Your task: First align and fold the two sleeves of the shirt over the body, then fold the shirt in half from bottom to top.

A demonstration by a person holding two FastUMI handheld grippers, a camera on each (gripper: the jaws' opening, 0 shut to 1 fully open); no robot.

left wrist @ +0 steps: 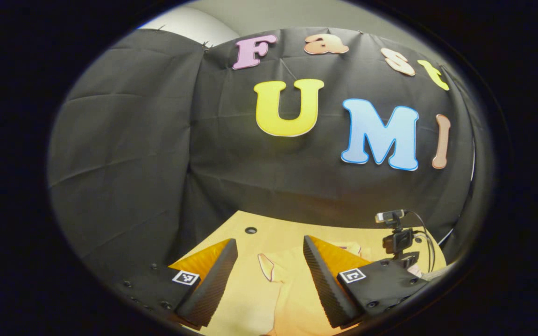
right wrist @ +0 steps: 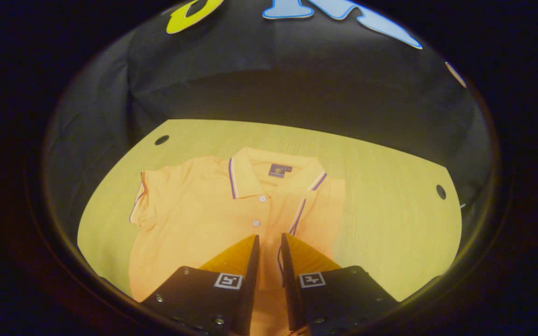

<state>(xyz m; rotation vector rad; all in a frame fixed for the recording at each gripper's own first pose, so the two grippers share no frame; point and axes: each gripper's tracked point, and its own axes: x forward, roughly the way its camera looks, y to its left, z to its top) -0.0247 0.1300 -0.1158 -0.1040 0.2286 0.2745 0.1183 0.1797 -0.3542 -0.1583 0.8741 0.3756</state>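
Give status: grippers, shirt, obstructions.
Left gripper open, above shirt. Right gripper nearly shut on folded sleeve edge. Polo shirt flat; other sleeve unfolded. Nothing obstructing.

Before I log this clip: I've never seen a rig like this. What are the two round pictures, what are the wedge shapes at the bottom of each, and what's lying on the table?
Each round picture comes from a fisheye camera riding on a hand-held two-finger gripper; a person carries one in each hand. The wedges are that gripper's own fingers.

In the left gripper view, the left gripper has its fingers spread wide, tilted up toward the booth's wall, with a strip of the shirt below. A small camera on a stand sits at the table's far edge.

In the right gripper view, the right gripper looks down on an orange polo shirt lying collar-up on the wooden table. One sleeve seems already folded over the body; the other sleeve is still out. The fingers are nearly together on a trimmed edge of fabric, but a firm grip cannot be confirmed.
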